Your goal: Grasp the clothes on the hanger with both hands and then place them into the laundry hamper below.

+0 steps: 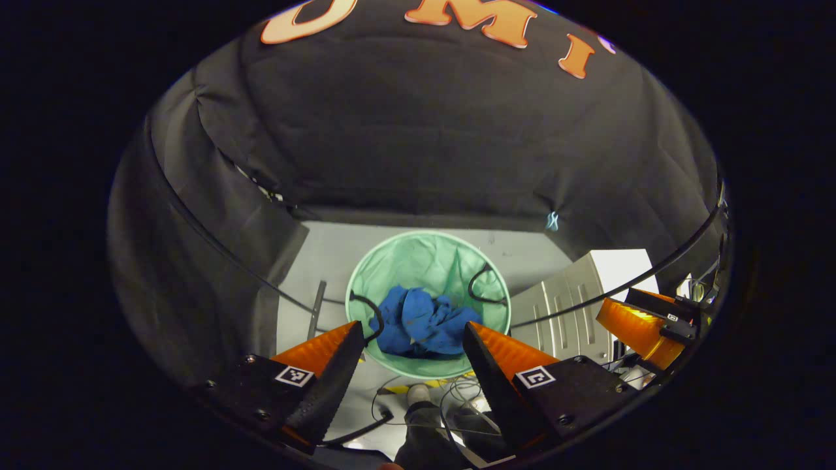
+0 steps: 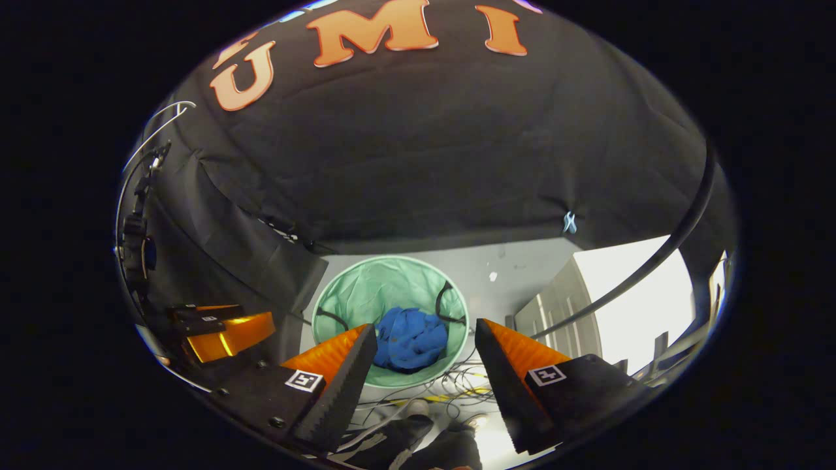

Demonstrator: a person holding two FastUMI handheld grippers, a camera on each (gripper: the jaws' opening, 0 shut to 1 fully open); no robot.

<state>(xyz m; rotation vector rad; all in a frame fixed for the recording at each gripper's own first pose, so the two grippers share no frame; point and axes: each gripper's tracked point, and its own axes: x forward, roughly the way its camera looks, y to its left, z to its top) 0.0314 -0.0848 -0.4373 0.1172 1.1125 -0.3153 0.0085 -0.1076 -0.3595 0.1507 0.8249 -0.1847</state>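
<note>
Left tool (image 1: 413, 333) released, right tool (image 2: 424, 336) released; blue clothes (image 1: 421, 323) crumpled in green hamper (image 1: 424, 254), near rim hidden by fingers.

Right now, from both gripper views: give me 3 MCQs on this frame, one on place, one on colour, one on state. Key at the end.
1. Where is the blue clothing?
A. On a hanger
B. Inside the laundry hamper
C. On the floor beside it

2. What colour is the hamper's lining?
A. Light green
B. Red
C. Yellow

3. What state are the left hand-held gripper and the right hand-held gripper in?
A. Both shut on the clothing
B. One open, one shut
C. Both open, holding nothing

Key: 1 B, the blue heap lies within the hamper's round rim. 2 A, the fabric around the heap is pale green. 3 C, each pair of fingers stands wide apart with the hamper seen through the gap.
</note>
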